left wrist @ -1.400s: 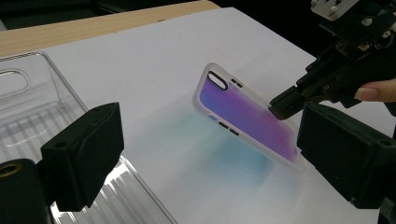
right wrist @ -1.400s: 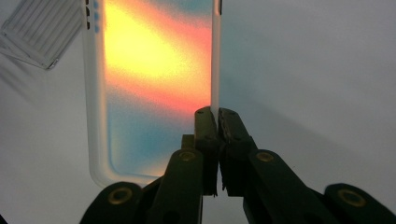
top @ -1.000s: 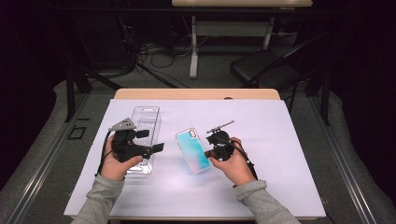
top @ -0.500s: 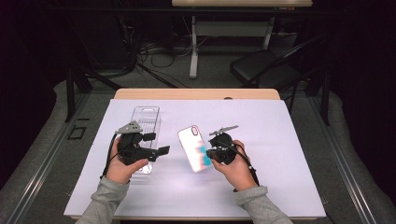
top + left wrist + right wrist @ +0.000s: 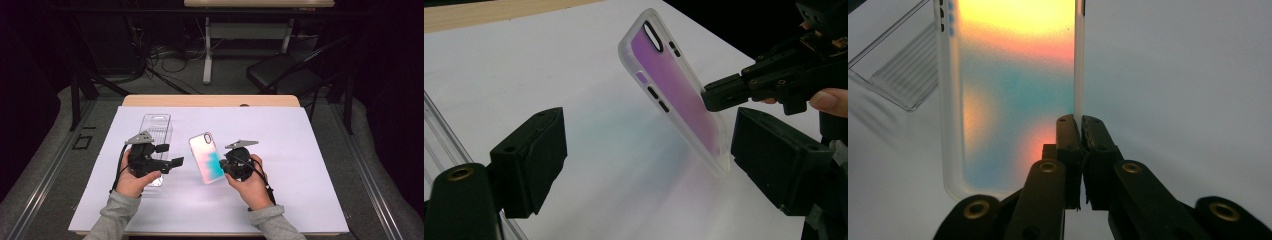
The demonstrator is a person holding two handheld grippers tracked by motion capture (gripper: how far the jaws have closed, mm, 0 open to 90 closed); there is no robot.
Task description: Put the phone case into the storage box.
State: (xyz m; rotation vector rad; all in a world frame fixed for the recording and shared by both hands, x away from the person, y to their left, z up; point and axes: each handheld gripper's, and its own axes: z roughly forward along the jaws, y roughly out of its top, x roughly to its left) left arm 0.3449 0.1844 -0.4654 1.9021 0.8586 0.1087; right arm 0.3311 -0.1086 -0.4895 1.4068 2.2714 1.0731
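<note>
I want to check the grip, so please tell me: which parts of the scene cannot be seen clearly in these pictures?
- Phone case: top edge cut off by the frame in the right gripper view.
- Right gripper: jaw tips too small in the high view.
- Clear plastic box: near end hidden under the left gripper in the high view.

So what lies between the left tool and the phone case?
Nothing: in the high view, bare white table cover separates the left tool from the phone case.
</note>
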